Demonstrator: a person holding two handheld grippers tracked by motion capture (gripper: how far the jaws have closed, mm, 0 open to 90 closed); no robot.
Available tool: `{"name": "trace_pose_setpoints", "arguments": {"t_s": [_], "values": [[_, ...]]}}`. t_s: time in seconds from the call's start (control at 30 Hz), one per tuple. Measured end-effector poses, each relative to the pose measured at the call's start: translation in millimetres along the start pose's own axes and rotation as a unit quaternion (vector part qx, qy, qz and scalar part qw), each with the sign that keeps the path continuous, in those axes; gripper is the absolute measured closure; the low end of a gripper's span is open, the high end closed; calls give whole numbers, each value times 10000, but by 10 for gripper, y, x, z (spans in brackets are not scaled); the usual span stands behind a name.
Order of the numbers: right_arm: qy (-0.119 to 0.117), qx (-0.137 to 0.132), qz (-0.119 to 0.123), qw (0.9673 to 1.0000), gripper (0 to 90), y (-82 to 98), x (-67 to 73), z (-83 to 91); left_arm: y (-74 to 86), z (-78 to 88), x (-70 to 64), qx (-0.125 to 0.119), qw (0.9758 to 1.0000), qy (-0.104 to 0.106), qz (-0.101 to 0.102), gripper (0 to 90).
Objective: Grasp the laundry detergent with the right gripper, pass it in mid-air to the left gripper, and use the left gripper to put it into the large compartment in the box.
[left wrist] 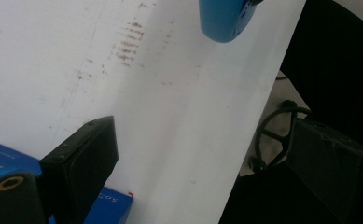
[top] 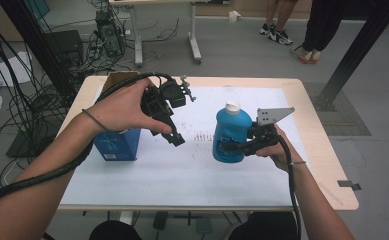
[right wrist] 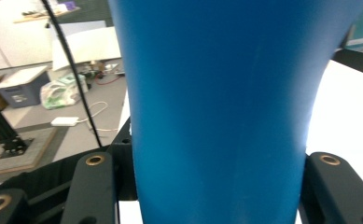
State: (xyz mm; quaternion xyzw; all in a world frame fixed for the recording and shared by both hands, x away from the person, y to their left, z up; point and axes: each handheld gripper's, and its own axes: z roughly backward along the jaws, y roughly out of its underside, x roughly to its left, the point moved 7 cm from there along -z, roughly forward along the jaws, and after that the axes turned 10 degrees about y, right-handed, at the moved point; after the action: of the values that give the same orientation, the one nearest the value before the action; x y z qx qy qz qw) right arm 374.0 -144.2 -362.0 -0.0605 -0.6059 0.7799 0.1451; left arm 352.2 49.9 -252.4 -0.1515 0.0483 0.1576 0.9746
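Right of centre in the high view, the blue bottle (top: 230,134) stands upright on the white surface (top: 182,170), its long axis vertical and its white cap (top: 232,106) pointing up. The right tongs (top: 232,147) are clamped on its lower body from the right side; in the right gripper view the bottle's blue wall (right wrist: 221,107) sits between both jaws. The left tongs (top: 174,137) hang open and empty above the surface, left of centre, angled down-right beside a blue box (top: 118,142).

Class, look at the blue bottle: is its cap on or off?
On. The blue bottle stands upright in the right gripper, with a white cap seated on its neck.
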Motion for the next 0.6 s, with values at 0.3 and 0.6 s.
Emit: {"name": "trace_pose_setpoints", "arguments": {"t_s": [0.3, 0.6], "values": [[-373, 50, 133, 9992, 437, -102, 141, -74, -50, 113, -40, 49, 9999, -55, -115, 92], [-601, 106, 281, 9977, 437, -162, 248, -179, -111, 190, -87, 79, 9996, -56, -262, 92]]}}
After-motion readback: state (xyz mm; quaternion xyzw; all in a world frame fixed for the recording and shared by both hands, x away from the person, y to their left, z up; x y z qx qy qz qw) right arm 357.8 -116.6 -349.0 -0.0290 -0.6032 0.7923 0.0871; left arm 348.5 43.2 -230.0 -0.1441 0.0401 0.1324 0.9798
